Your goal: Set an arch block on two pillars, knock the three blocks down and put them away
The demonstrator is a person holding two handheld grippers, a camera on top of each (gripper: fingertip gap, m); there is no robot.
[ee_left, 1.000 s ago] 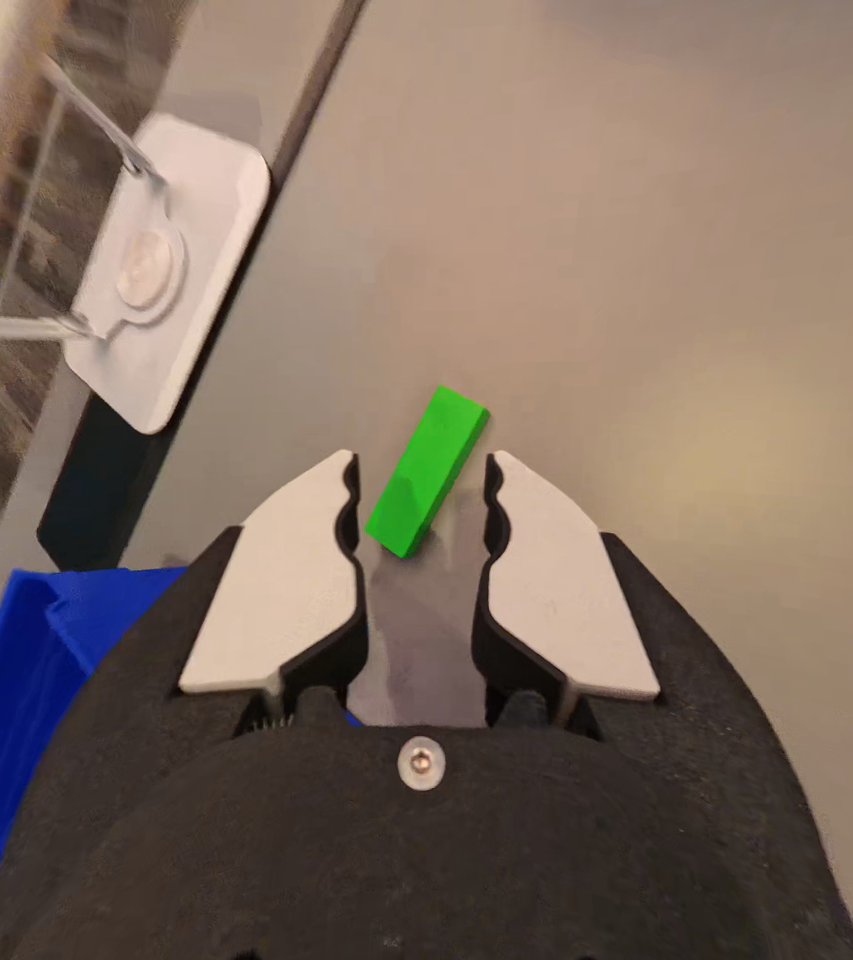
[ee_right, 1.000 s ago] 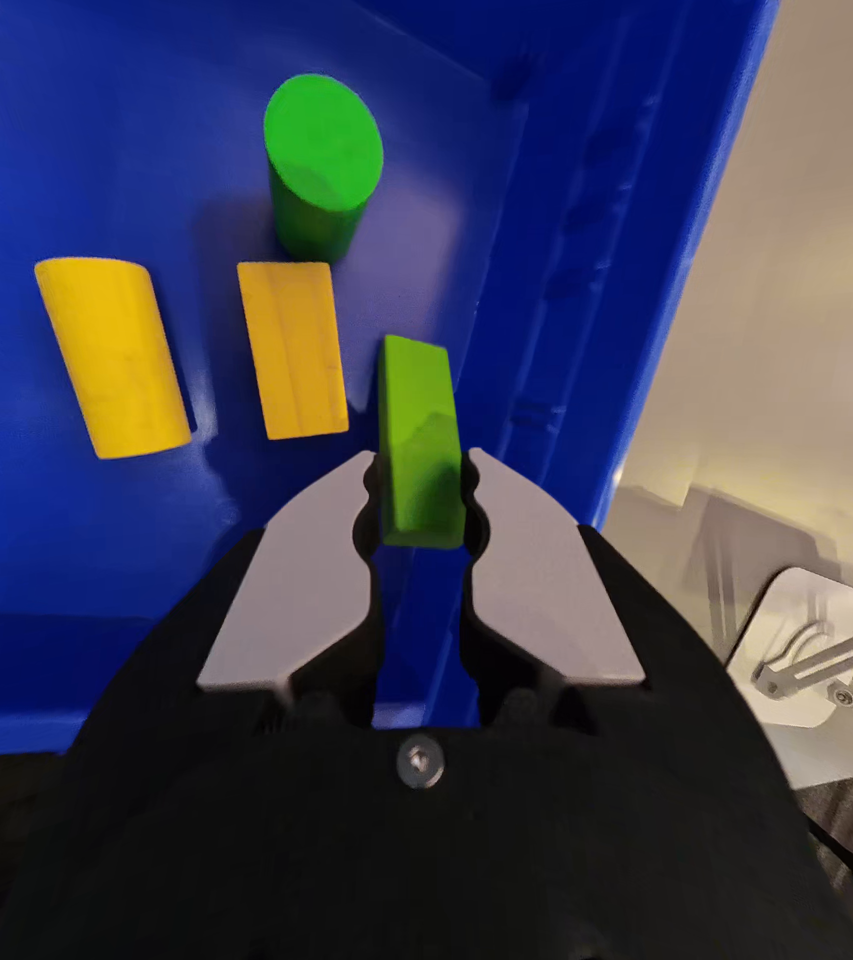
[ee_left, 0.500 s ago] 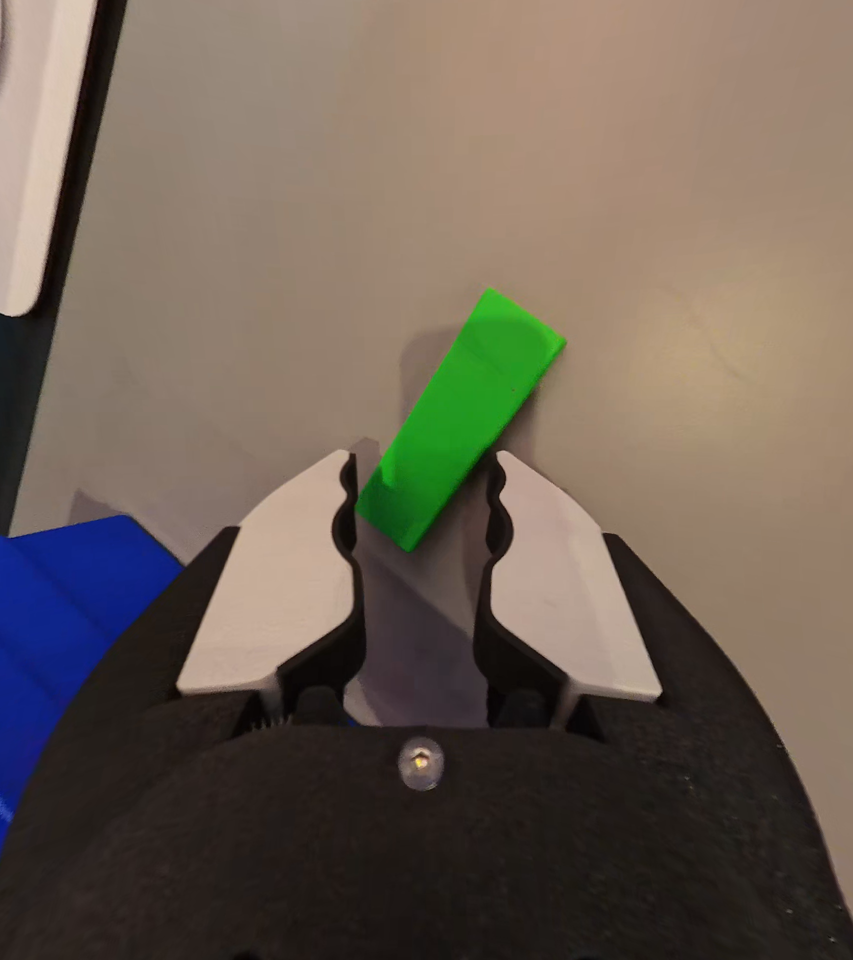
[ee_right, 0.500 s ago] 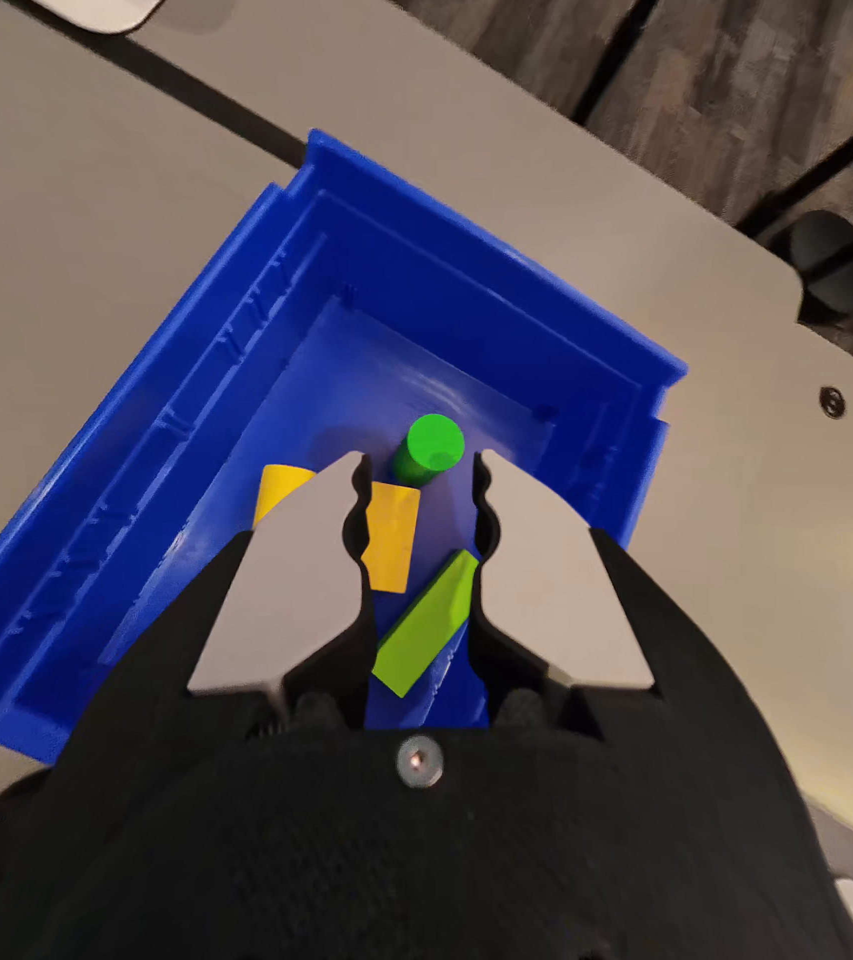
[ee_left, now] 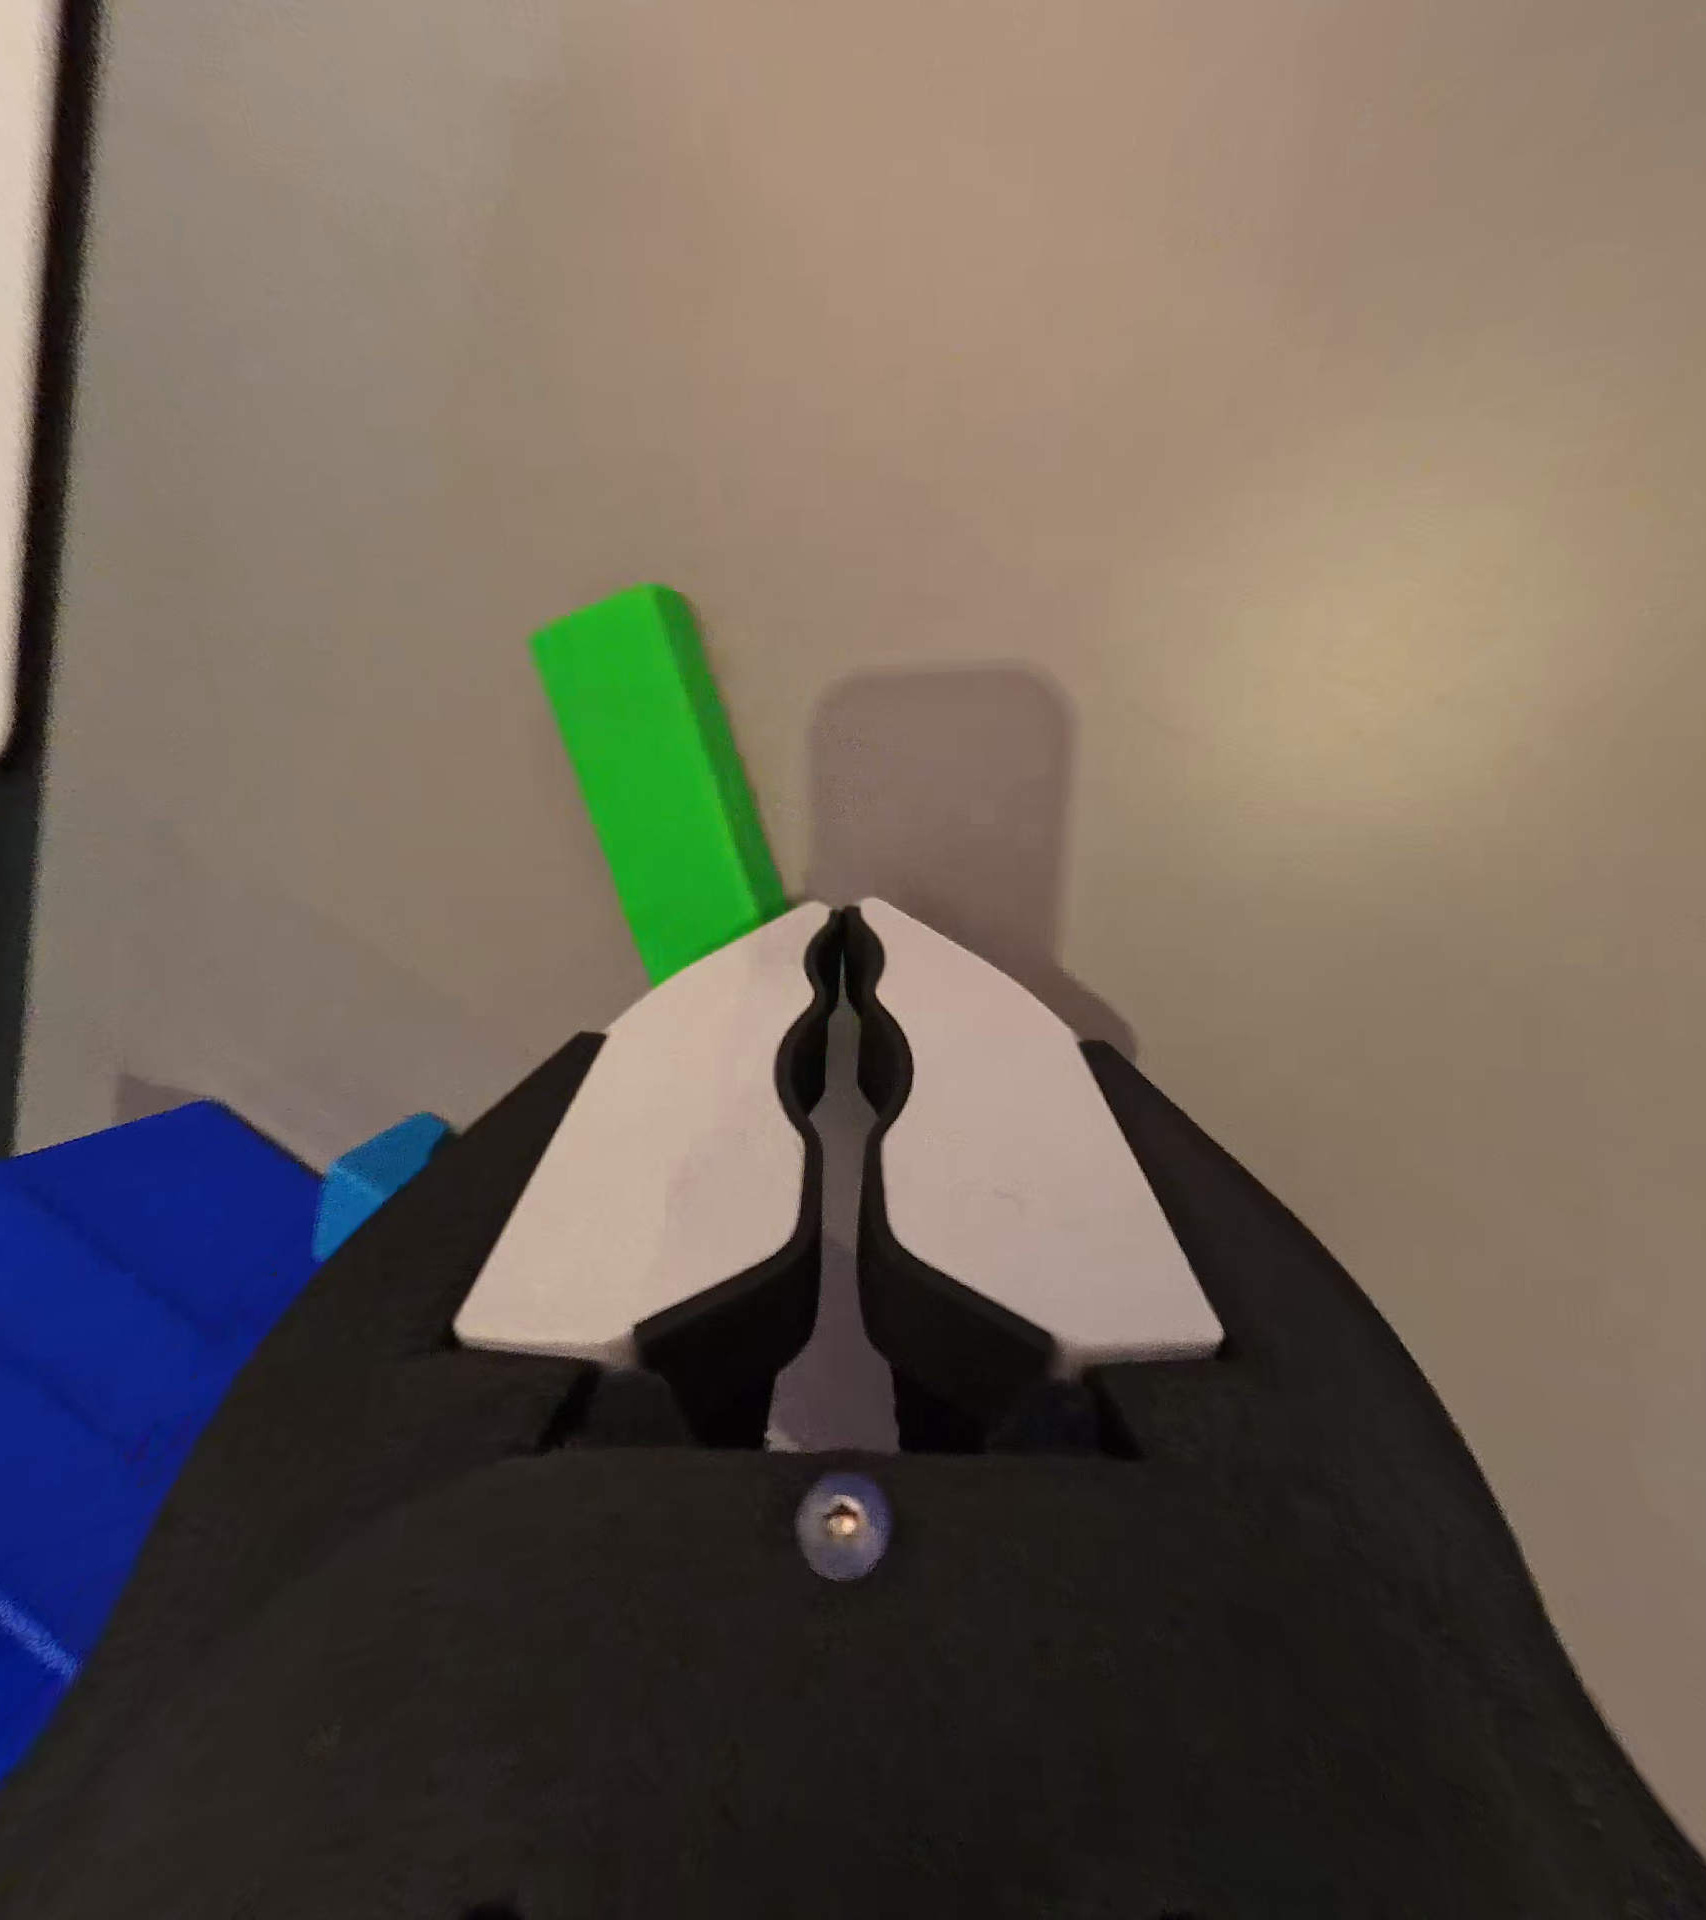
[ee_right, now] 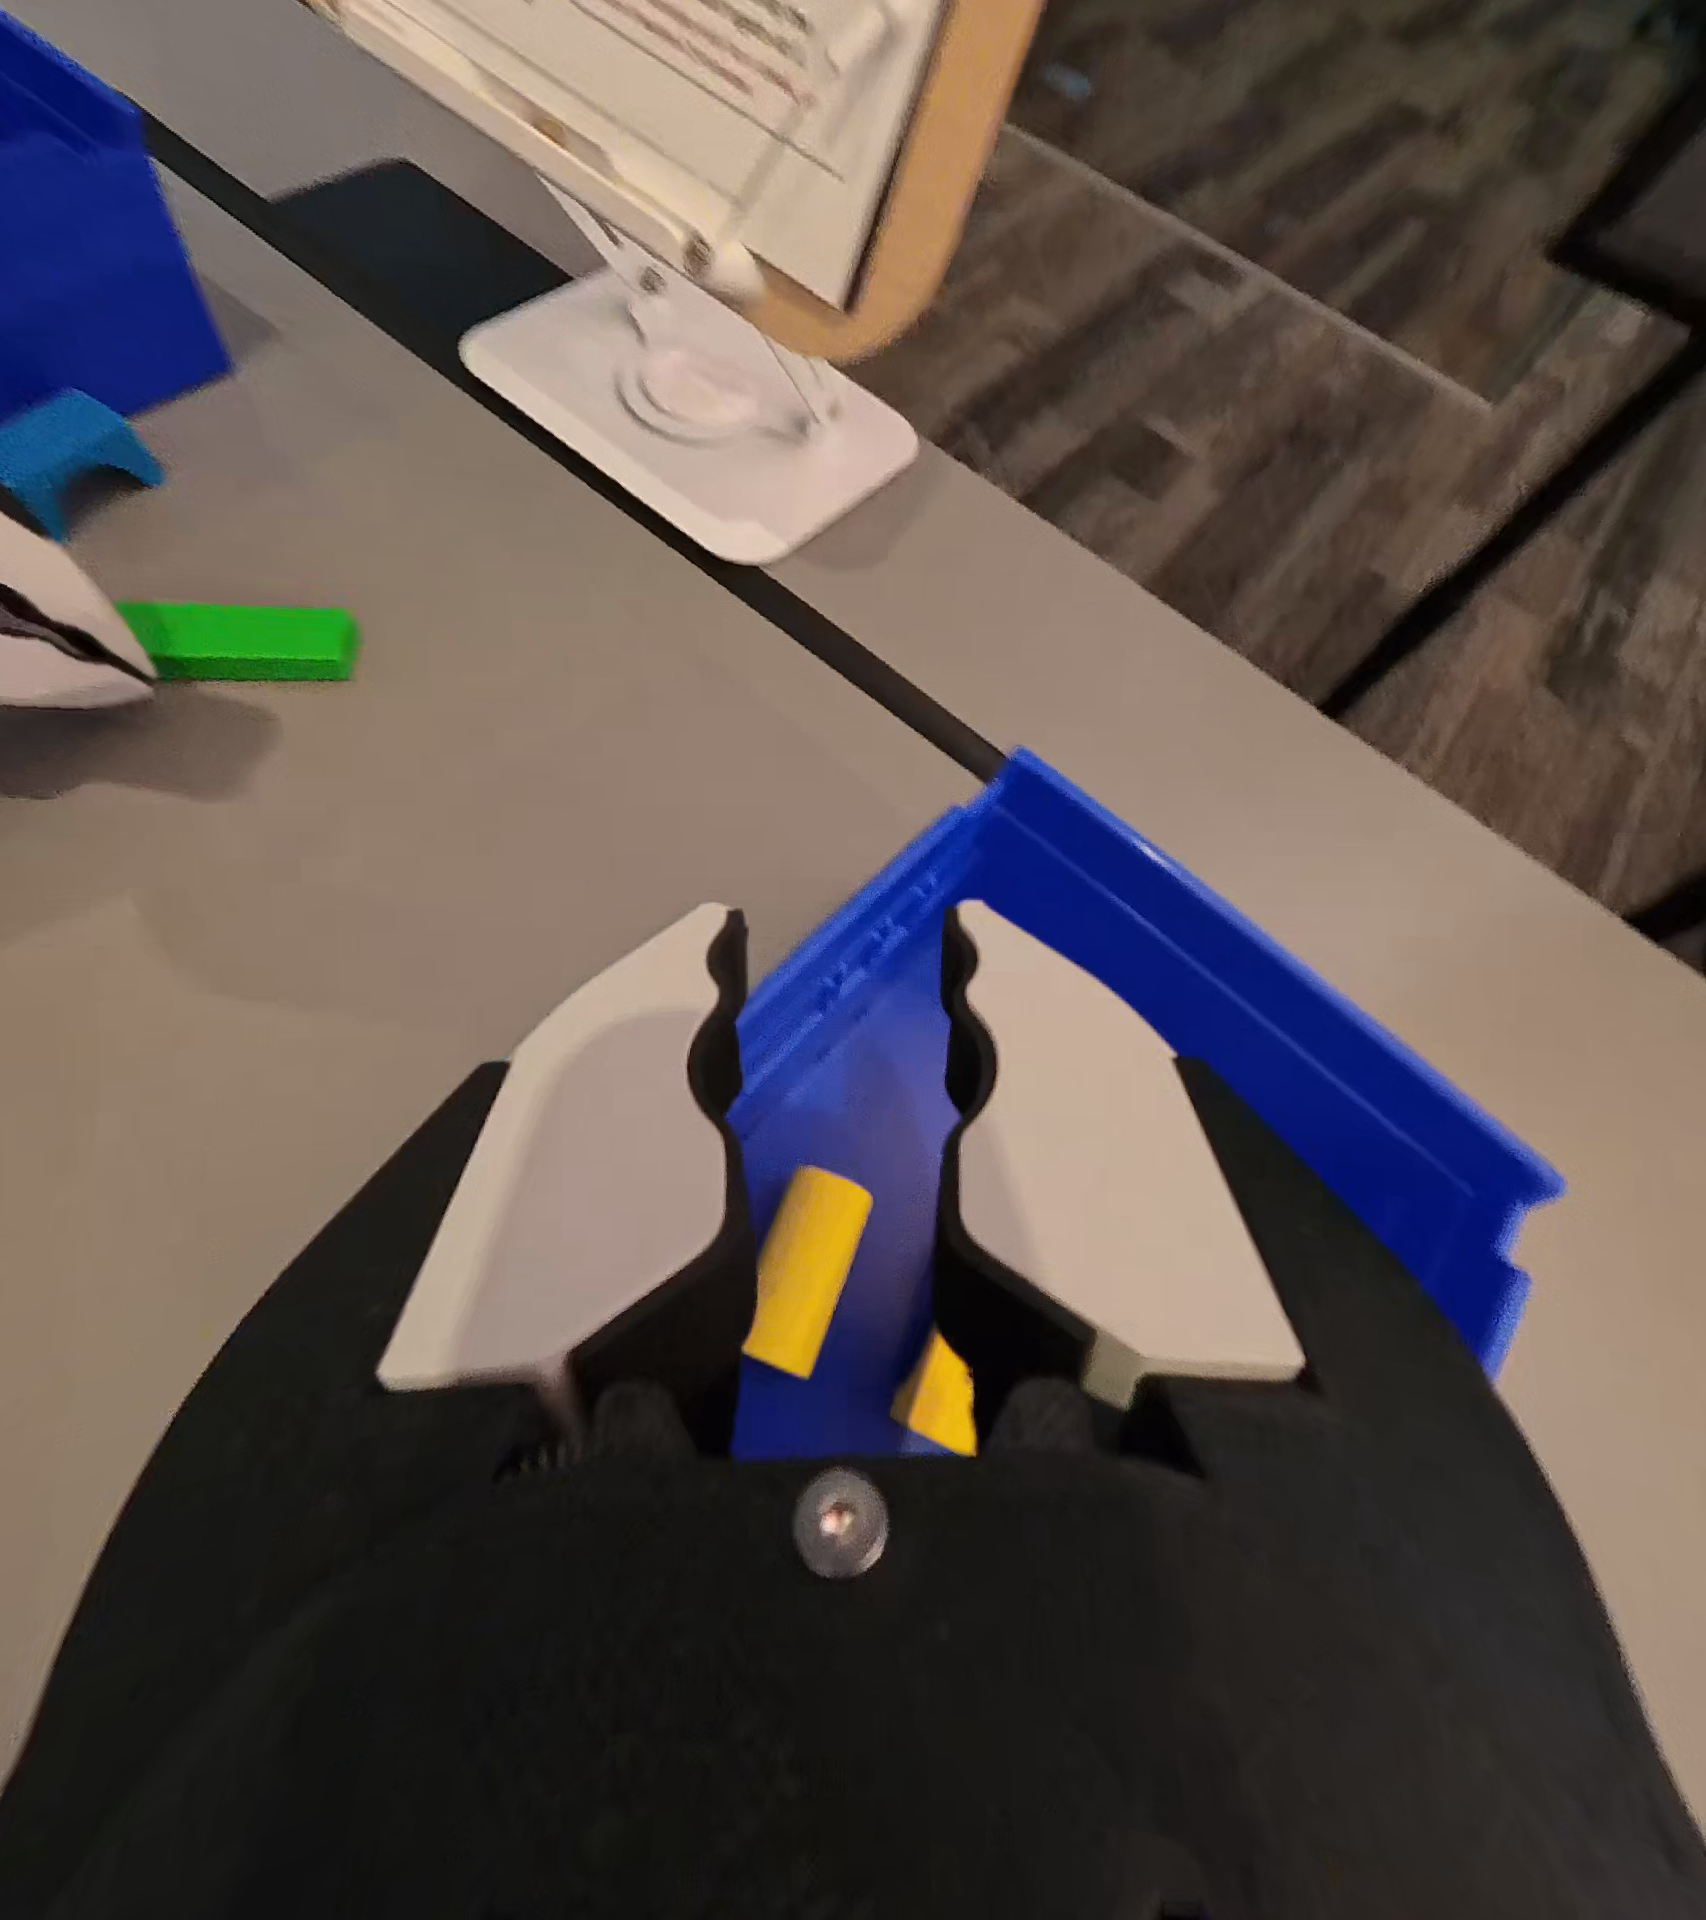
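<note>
Grey tabletop (ee_left: 1244, 416) fills most of the left wrist view. The left gripper (ee_left: 844, 914) is seen with its jaws pressed together and nothing held between them. A green block (ee_left: 657, 779) lies flat on the table just beyond and to the left of the closed tips, its near end hidden behind the left finger. A blue bin (ee_left: 49, 1351) is seen at the lower left, and a corner of a light blue arch block (ee_left: 371, 1179) shows beside it.

From the right wrist view, the right gripper (ee_right: 844, 925) is seen with its jaws parted and empty, held above a second blue bin (ee_right: 1244, 997). Two yellow blocks (ee_right: 807, 1268) are seen inside that bin through the gap. Farther off at the left, the closed left gripper is seen with its tips at the end of the green block, whether touching cannot be told. The arch block stands on the table beside the other bin. A white stand (ee_right: 724, 436) carrying a tilted board is placed at the table's edge.
</note>
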